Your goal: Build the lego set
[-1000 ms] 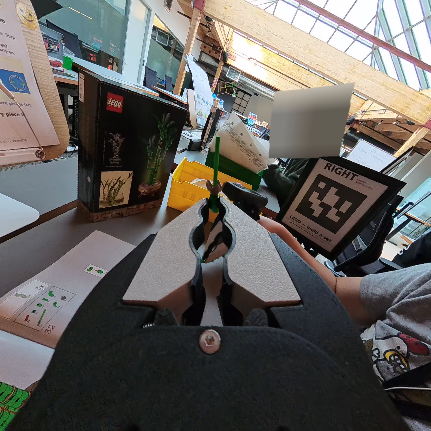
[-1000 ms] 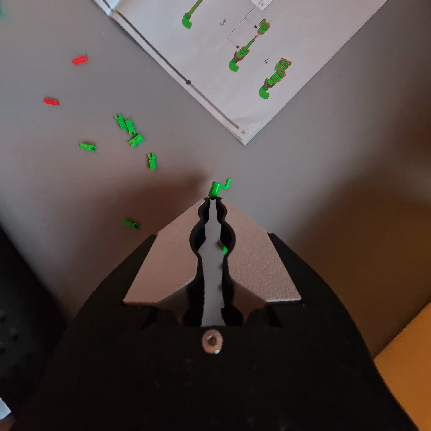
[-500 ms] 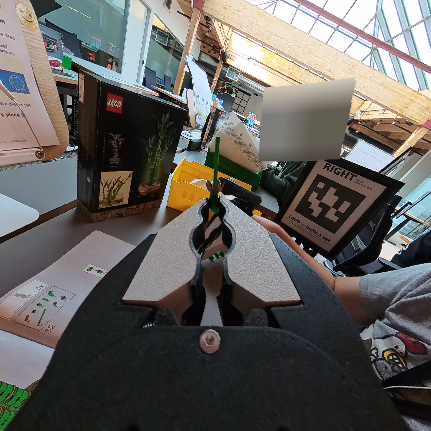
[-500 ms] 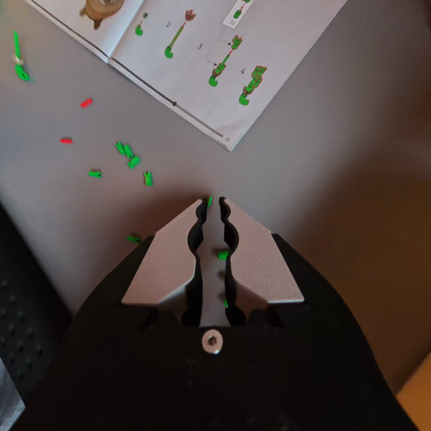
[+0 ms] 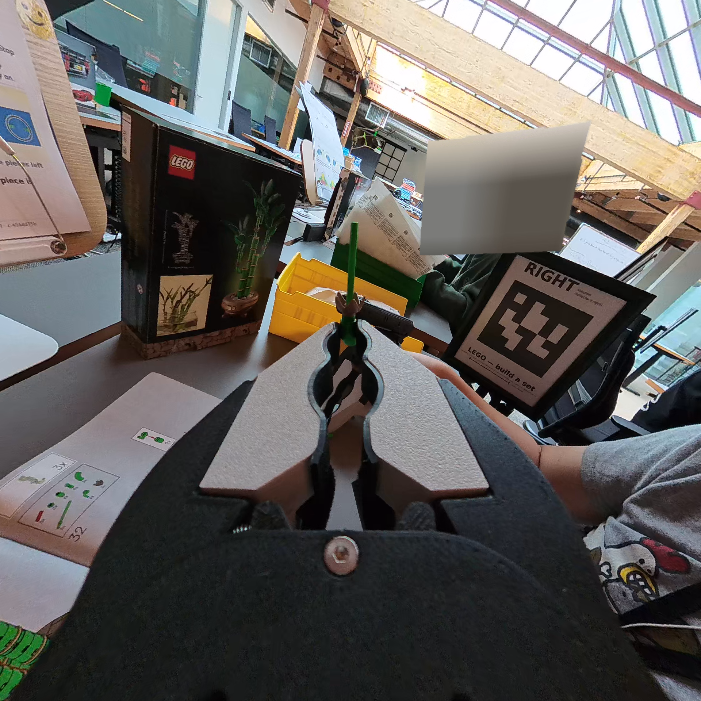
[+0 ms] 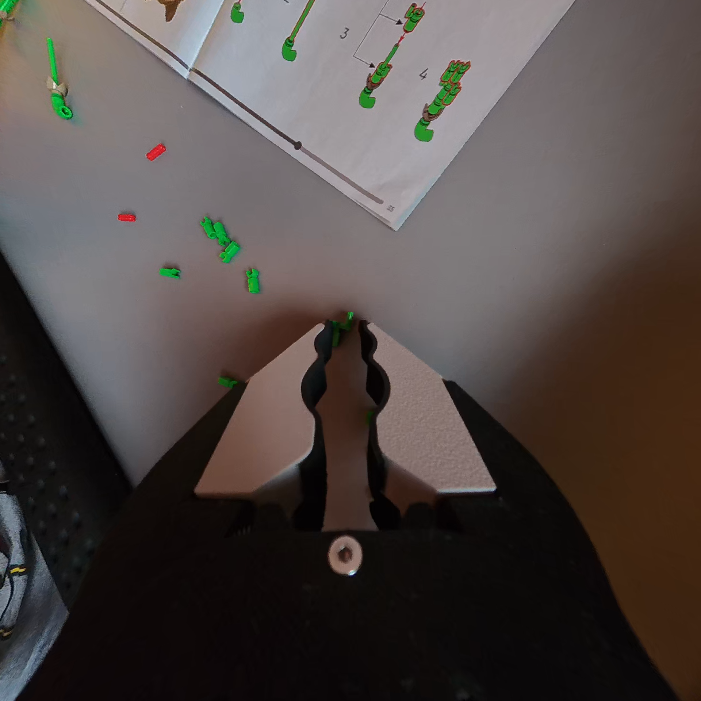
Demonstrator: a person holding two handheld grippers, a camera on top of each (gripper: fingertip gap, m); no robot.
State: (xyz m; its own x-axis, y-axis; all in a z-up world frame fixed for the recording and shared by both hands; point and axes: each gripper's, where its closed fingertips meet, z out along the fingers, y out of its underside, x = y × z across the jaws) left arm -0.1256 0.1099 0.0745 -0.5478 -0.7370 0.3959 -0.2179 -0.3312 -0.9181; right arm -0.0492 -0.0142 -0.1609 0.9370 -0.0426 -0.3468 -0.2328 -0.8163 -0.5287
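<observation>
Two grippers, one bench, listed by size.

1. Set box: dark, upright at the bench's far side, well apart from the work.
2. Instruction booklet: open, flat, beyond the right gripper.
3. Yellow bin: behind the left gripper.
4. Left gripper: pressed together, pinching the green stem at its lower end; the stem's long axis stands near upright, tip skyward, with a brown collar just above the fingertips.
5. Right gripper: tips slightly spread, low over the bench.
6. Small green clip: between those tips, against the left finger, lying askew; whether it is gripped cannot be told. Judged the next part for the stem; the right gripper is nearer.
7. Loose green pieces and red pins: scattered left of the clip.
</observation>
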